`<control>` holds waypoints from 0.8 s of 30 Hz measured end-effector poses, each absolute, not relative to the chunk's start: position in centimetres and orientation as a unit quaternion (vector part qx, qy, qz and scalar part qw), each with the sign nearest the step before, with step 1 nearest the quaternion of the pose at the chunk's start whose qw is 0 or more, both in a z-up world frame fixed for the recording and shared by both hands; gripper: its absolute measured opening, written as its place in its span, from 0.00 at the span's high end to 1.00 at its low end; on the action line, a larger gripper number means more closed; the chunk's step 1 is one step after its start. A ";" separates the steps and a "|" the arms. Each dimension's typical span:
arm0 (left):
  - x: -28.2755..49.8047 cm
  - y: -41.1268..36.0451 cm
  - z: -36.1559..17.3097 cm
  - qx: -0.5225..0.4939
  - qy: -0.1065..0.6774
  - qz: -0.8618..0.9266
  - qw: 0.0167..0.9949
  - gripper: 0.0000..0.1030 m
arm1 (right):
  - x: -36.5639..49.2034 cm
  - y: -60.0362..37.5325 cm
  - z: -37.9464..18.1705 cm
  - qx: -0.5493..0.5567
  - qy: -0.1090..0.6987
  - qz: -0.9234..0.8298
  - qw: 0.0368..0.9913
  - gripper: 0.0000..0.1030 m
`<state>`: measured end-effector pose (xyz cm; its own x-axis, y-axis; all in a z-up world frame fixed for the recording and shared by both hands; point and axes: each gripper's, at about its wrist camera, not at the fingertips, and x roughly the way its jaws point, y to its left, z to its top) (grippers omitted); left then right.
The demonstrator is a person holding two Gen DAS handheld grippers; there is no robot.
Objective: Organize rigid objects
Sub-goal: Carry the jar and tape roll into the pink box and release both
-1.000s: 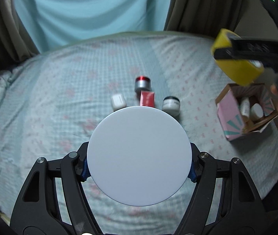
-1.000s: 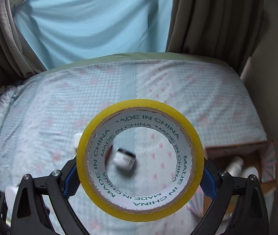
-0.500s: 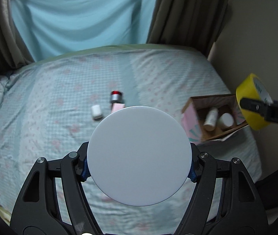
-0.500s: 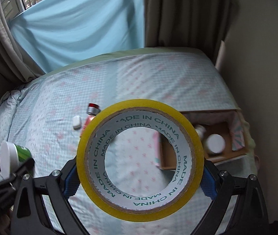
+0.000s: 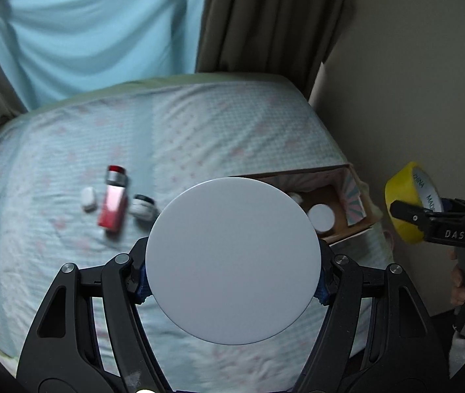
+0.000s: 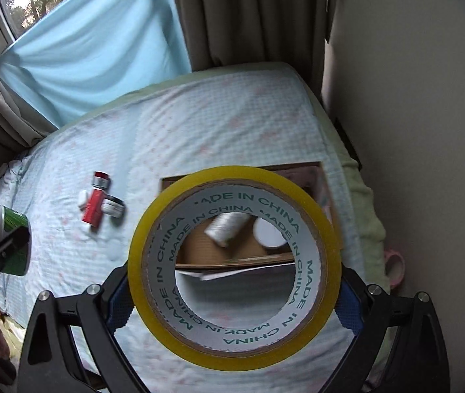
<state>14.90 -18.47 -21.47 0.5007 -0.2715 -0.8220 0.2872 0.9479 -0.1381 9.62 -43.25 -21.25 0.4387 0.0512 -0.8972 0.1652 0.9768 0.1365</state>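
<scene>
Far left on the bed [image 5: 199, 137]: small white case [image 5: 87, 198], red tube [image 5: 112, 209] with the silver cap, little dark-lidded jar [image 5: 142, 208], all lying close together, well apart from the box [image 5: 353, 193].

Middle: left gripper [image 5: 232, 281] clamped on a round white-lidded tub [image 5: 232, 258], green sides showing from the other camera, pads pressing both edges, held above the sheet just short of the box.

Right: cardboard box near the bed's edge by the wall, already holding a silver bottle [image 6: 226, 229] and a white-capped jar [image 6: 270, 232]. Right gripper [image 6: 232, 301] spread wide around a yellow tape roll [image 6: 232, 262], pads on its outer rim, hovering over the box's near wall.

Best bet probably: lower the tape flat into the bare cardboard floor left of the bottle, let go low, no dropping. Then bring the tub in after, not both at once, otherwise grippers likely bump.
</scene>
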 end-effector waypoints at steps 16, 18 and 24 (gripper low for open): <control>25.1 -28.3 -34.0 0.002 0.594 -0.134 0.793 0.34 | 17.7 -49.9 -33.0 0.100 0.611 -0.006 0.786 0.06; 26.3 -29.2 -35.8 -0.005 0.609 -0.133 0.782 0.34 | 18.0 -49.8 -34.0 0.089 0.616 -0.002 0.783 0.06; 29.1 -32.1 -40.6 0.025 0.639 -0.138 0.757 0.34 | 18.5 -49.7 -37.5 0.049 0.623 0.002 0.780 0.06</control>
<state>29.11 -32.08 -40.59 0.1467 -0.1759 -0.9734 0.2405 0.9609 -0.1374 18.45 -49.72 -37.50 0.2231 0.0638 -0.9727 0.0587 0.9952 0.0788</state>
